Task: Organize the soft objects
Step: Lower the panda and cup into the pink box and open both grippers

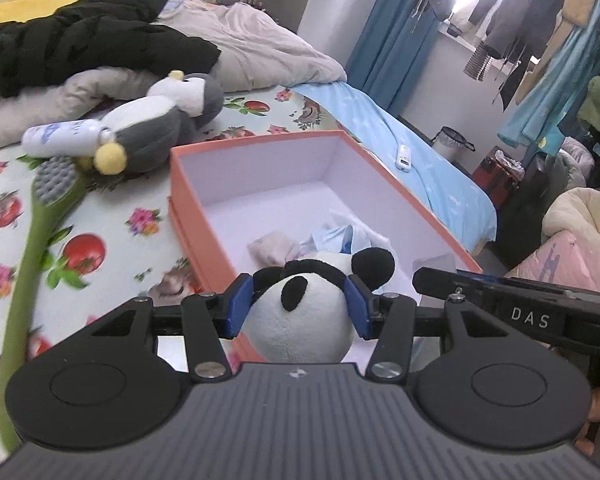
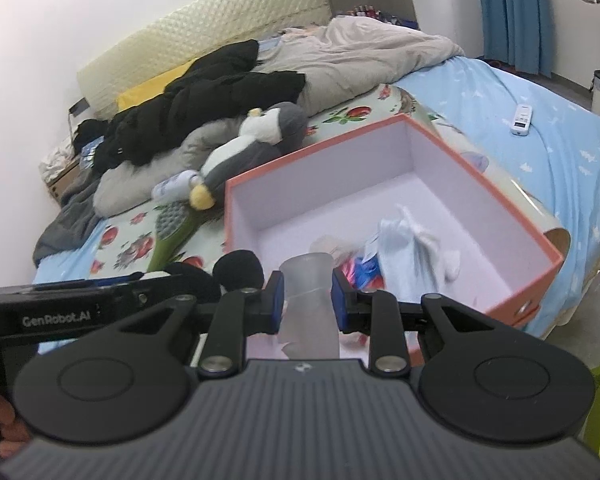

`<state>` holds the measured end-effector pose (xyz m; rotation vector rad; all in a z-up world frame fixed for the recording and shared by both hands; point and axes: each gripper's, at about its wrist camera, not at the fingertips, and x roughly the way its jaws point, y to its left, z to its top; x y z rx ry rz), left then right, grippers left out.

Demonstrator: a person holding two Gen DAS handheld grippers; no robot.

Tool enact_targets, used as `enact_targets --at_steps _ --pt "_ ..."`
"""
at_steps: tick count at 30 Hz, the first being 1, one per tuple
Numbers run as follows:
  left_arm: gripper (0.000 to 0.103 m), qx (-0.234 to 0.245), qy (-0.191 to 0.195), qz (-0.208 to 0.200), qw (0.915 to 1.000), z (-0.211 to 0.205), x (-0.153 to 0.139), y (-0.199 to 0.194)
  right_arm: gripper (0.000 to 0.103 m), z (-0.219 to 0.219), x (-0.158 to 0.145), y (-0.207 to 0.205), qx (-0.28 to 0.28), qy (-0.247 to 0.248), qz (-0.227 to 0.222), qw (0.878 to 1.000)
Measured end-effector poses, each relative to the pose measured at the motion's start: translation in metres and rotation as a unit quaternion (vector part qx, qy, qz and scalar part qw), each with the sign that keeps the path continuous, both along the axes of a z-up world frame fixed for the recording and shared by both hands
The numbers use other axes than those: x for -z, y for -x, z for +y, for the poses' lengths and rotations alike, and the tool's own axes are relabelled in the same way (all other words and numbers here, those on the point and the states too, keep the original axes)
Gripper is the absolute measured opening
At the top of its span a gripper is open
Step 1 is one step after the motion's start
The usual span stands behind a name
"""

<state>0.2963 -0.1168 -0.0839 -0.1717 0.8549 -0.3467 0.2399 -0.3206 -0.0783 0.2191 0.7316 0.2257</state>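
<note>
A: Starting left of the orange box [image 1: 260, 152], what lies on the bed [image 1: 100, 240]?

B: A green long-handled brush [image 1: 40, 216] furthest left, then a white bottle [image 1: 60, 136] touching a grey-and-white penguin plush [image 1: 148, 136], which sits just beyond the box's far-left corner. Behind them, a black jacket [image 1: 80, 48] lies on a beige duvet [image 1: 260, 44].

A: And at the box itself?

B: The left gripper [image 1: 300, 304] has its blue fingers [image 1: 240, 304] pressed into a panda plush [image 1: 304, 320], held at the box's near wall. Inside the box, near that end, lie crumpled pale-blue and white cloth pieces [image 1: 340, 236].

A: Further right?

B: The right gripper [image 2: 306, 300] clamps a translucent soft cup [image 2: 308, 300] over the box's near end. A white remote [image 2: 522, 120] lies on the blue sheet [image 2: 540, 160], right of the box.
</note>
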Motion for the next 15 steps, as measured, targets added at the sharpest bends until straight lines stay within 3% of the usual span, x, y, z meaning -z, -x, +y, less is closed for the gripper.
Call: enact_targets --at_steps 15 --pt "0.057 0.011 -0.035 0.04 0.9985 -0.049 0.053 -0.115 0.032 -0.023 0.051 -0.109 0.001 0.026 0.041 0.999"
